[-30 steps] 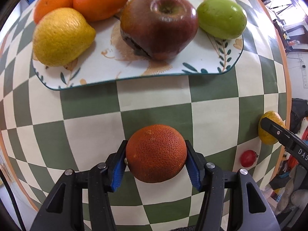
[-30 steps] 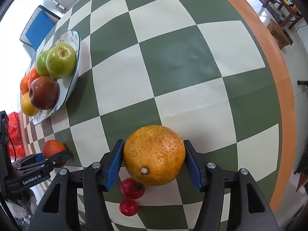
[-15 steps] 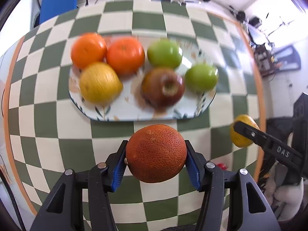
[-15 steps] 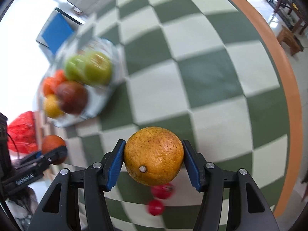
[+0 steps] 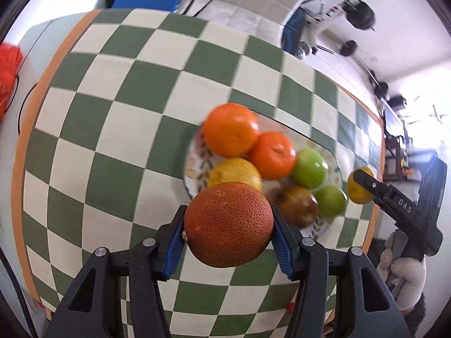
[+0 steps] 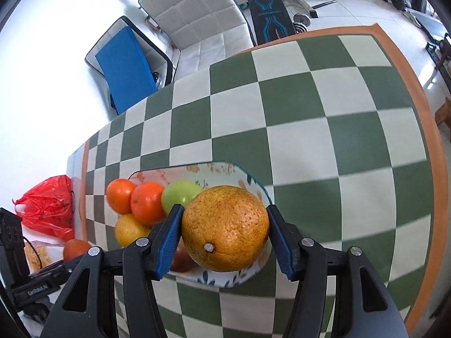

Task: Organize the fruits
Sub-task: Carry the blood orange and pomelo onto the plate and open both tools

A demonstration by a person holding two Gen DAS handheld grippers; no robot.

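My left gripper (image 5: 229, 233) is shut on a dark reddish orange (image 5: 225, 217), held in the air above the near edge of the floral plate (image 5: 191, 166). The plate carries two bright oranges (image 5: 229, 129), a lemon (image 5: 235, 171), two green apples (image 5: 308, 166) and a red apple (image 5: 297, 205). My right gripper (image 6: 225, 233) is shut on a speckled yellow orange (image 6: 225, 225), which hangs over the right part of the plate (image 6: 197, 169) and hides part of the fruit there. The other gripper shows at the edge of each wrist view.
The green-and-cream checked table has an orange border (image 6: 422, 129). A red plastic bag (image 6: 48, 208) lies beyond its left edge. A blue mat (image 6: 124, 64), a white padded seat (image 6: 197, 14) and weights stand on the floor behind. A gloved hand (image 5: 406, 276) grips the right tool.
Both grippers have risen and travelled toward the plate with their oranges still gripped. The plate has come under the held fruit, and the left wrist view has rolled.
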